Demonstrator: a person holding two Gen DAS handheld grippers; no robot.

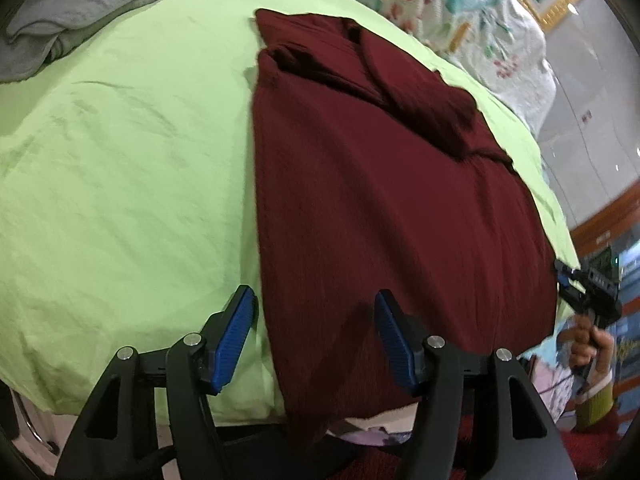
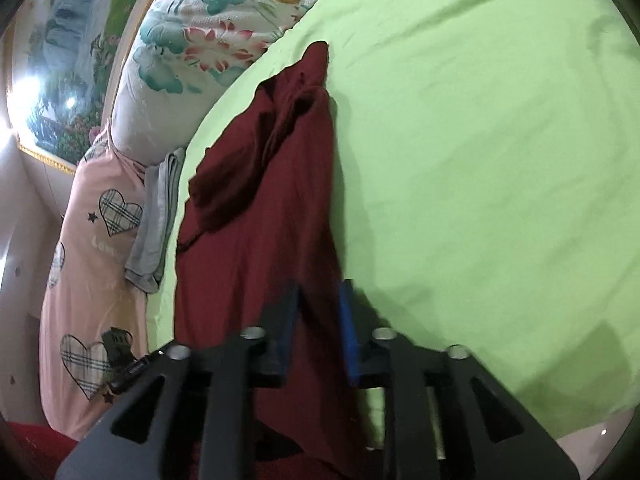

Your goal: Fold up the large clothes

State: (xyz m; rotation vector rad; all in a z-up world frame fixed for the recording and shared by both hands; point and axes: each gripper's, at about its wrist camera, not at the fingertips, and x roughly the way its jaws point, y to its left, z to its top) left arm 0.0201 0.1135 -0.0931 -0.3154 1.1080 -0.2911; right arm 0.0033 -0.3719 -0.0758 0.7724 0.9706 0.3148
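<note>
Maroon garment [image 1: 380, 200] stretched over the green bed sheet [image 1: 120, 160], hem draped off the near edge.
Left gripper [image 1: 316, 340] gapes wide at its left hem corner, gripping nothing; right gripper [image 2: 320, 332], half-open, straddles the fabric's right edge.

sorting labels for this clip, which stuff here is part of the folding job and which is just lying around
Part of the job:
maroon garment
left gripper, open at its near edge
right gripper, fingers astride its other edge
green sheet it lies on

Lying about:
grey folded cloth
floral bedding
pink heart-print bedding
</note>
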